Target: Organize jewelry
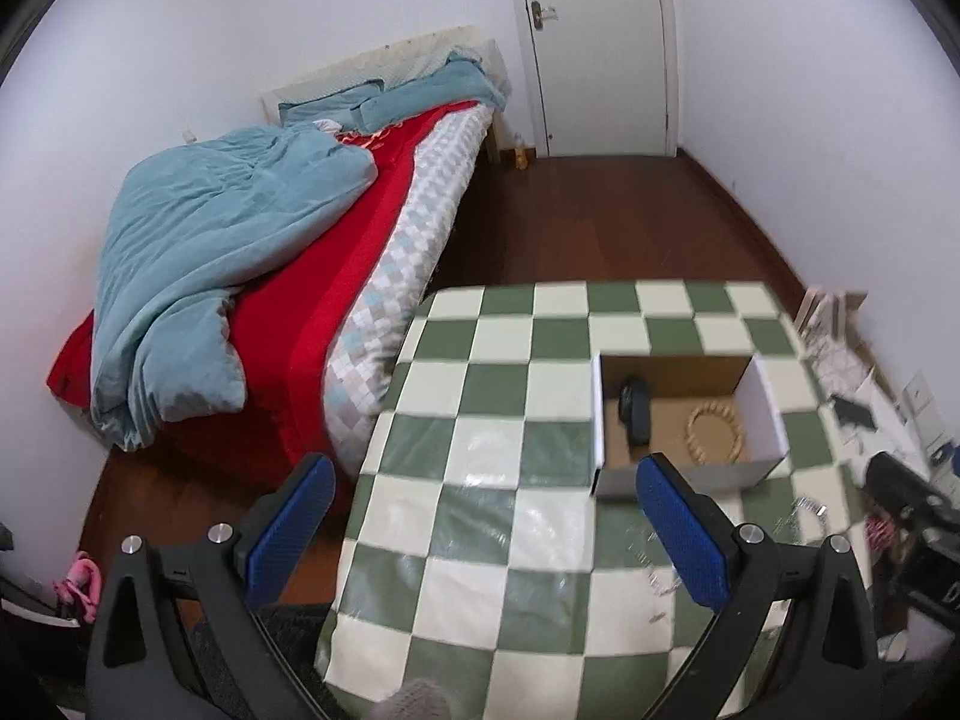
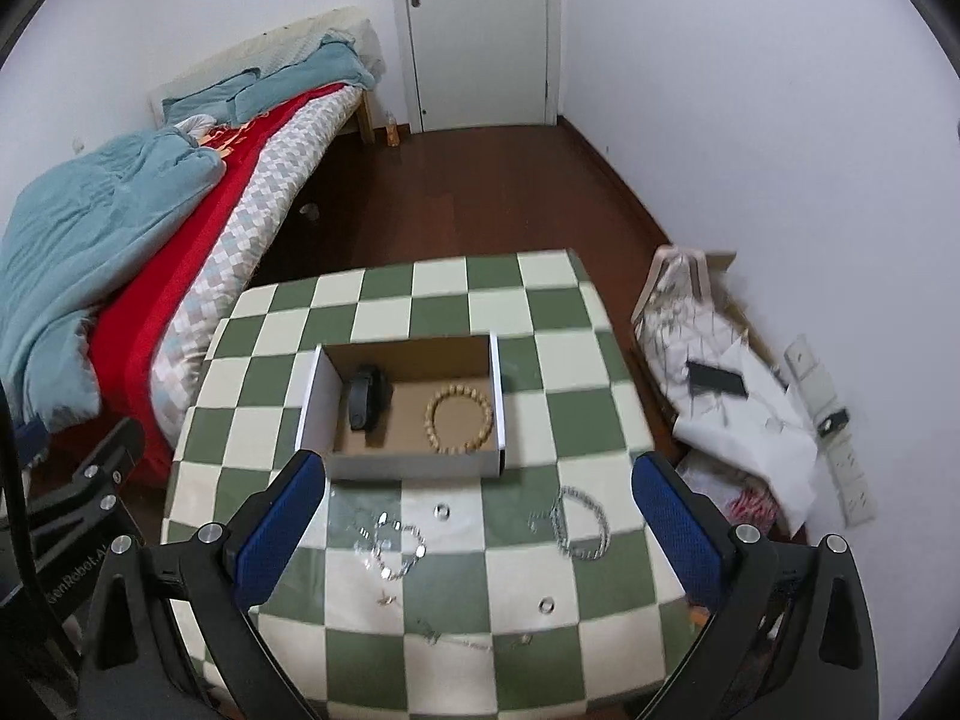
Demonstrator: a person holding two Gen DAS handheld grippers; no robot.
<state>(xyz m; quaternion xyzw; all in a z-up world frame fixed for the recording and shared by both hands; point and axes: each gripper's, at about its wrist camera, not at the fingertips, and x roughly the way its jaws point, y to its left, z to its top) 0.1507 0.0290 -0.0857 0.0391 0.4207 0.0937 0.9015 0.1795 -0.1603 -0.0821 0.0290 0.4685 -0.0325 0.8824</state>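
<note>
A wooden bead bracelet [image 2: 459, 419] lies inside the box [image 2: 414, 465] at twelve o'clock; silver chains [image 2: 579, 522] rest on the checkered worktop [image 2: 540, 312] between both spread, empty claws [image 2: 477, 531] [image 1: 480, 534].

Box [image 2: 414, 468] on table [image 2: 540, 324] – band [image 2: 366, 399] left, bracelet [image 2: 459, 419] right inside; chains [image 2: 579, 522] before box.

Unmade bed [image 2: 150, 192]; perhaps phone [image 2: 717, 381].
</note>
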